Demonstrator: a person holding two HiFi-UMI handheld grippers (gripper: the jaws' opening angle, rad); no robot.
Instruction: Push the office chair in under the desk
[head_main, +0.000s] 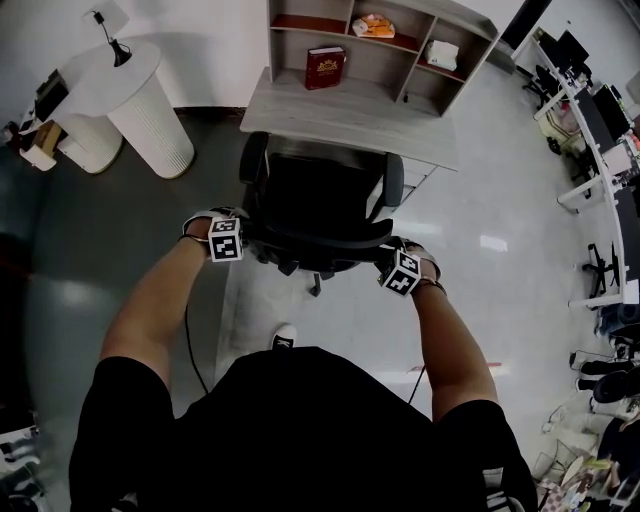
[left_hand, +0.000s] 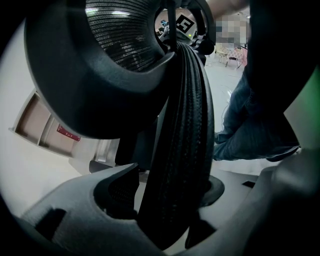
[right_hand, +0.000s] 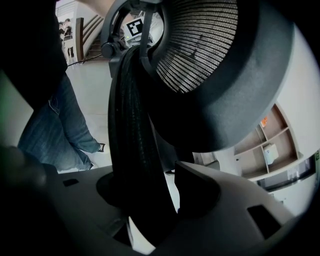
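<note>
A black office chair (head_main: 318, 195) faces the grey desk (head_main: 350, 118), with the front of its seat at the desk's edge. I stand behind it. My left gripper (head_main: 238, 236) is shut on the left end of the backrest's top edge (head_main: 320, 243), and my right gripper (head_main: 388, 264) is shut on the right end. In the left gripper view the black mesh backrest (left_hand: 177, 150) fills the gap of the left gripper (left_hand: 170, 210). The right gripper view shows the same backrest (right_hand: 131, 145) running down into the right gripper (right_hand: 145, 202). The headrest (left_hand: 100, 65) looms above.
A shelf unit with a red book (head_main: 325, 67) stands on the desk. A white ribbed round table (head_main: 140, 100) is to the left of the desk. More desks and chairs (head_main: 600, 130) line the right side. A cable (head_main: 190, 350) hangs by my left leg.
</note>
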